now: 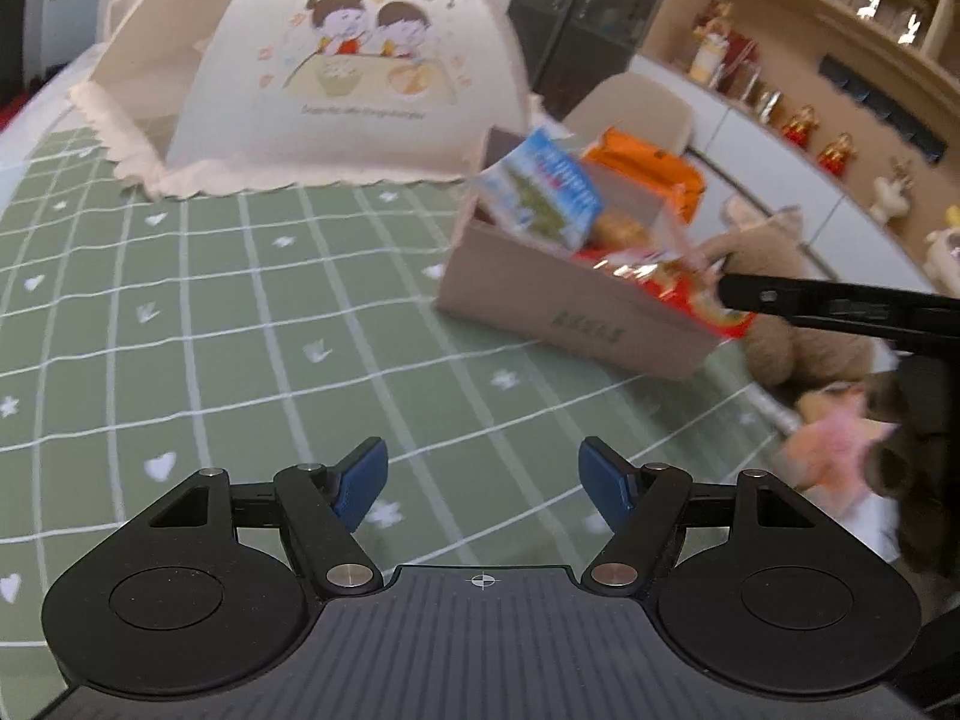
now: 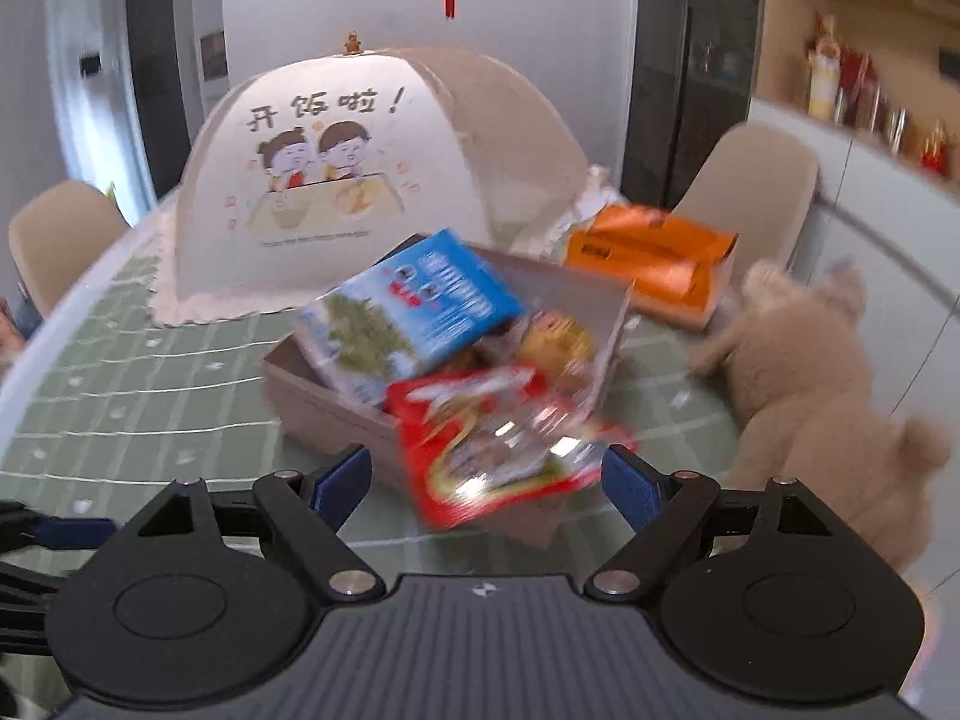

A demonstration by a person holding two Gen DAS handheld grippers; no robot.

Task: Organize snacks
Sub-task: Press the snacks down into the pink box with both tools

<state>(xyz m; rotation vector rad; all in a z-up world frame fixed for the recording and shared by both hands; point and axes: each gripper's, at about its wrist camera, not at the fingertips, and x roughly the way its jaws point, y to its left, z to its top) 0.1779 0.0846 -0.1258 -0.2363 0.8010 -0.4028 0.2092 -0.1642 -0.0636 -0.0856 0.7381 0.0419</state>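
A brown cardboard box stands on the green checked tablecloth and holds several snack packets. A blue-and-white packet leans up out of its far side, with a yellowish snack behind it. A red packet, blurred, lies tilted over the box's near edge between the spread jaws of my right gripper. Its pads do not press on the packet. In the left wrist view the box is at the right, and a black finger of the right gripper reaches the red packet. My left gripper is open over bare cloth.
A large fabric food cover stands behind the box. An orange carton lies to its right rear. A tan plush bear lies at the table's right edge. Beige chairs stand around the table, with shelves beyond.
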